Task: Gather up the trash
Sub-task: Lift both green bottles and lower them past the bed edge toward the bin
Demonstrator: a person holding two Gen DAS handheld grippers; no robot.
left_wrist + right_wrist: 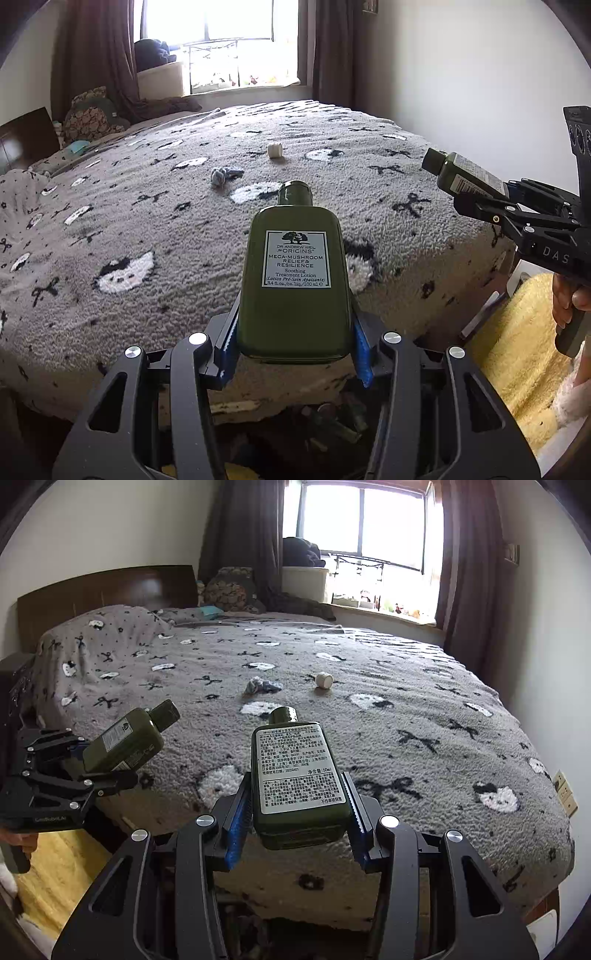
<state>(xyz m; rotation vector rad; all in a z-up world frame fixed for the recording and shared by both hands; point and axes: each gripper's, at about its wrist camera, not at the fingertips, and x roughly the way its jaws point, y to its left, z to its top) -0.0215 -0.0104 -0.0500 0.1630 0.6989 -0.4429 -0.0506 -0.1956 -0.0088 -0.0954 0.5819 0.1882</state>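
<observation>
The left gripper (pixel 293 332) is clenched on a green lotion bottle (pixel 293 280), front label up, cap pointing away over the bed (pixel 147 221). Ahead of it, slightly left, lies a crumpled blue-grey scrap (pixel 222 176); farther ahead, a small white cap (pixel 274 150). The right gripper (pixel 295 812) grasps a second green bottle (pixel 297 779), back label up, held over the bed's near edge.
</observation>
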